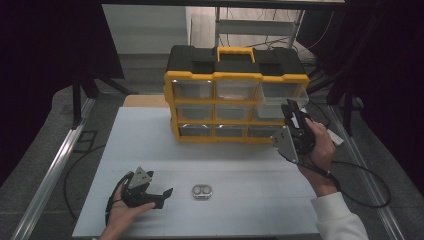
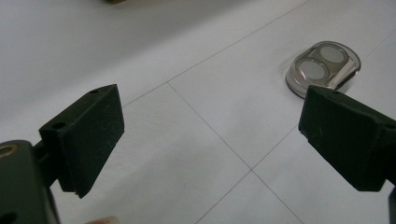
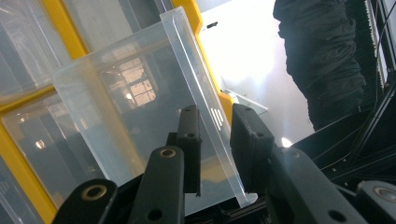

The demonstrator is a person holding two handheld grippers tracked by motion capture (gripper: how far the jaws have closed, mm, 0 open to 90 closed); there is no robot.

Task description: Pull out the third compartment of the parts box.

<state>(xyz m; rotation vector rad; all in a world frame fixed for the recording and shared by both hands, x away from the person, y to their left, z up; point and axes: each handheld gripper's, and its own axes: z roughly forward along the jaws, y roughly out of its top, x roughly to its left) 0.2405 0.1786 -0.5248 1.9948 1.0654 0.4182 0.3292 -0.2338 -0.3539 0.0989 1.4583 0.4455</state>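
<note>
- Clear drawer (image 3: 140, 93): top-right compartment of the yellow-and-black organizer (image 1: 235, 95), partly pulled out and tilted; its front wall sat between the jaws of the right gripper (image 3: 215, 154).
- Right gripper, high view (image 1: 295, 120): raised at the organizer's right end, jaws closed on the drawer's front lip; contact looked narrow, near one edge of the wall.
- Left gripper (image 2: 210, 135): low over the white table (image 1: 150, 145), jaws spread wide and holding nothing.
- Small case (image 2: 323, 68): transparent, two round white pieces inside; lay flat on the table just beyond the left gripper, apart from both pads.
- Risk, judged: the thin, smooth plastic could slip from so slight a pinch, or the drawer could come right out of its slot and drop if drawn further without support.
- Risk, judged: an off-axis pull could jam the drawer or drag the whole organizer forward, as nothing braced it.
</note>
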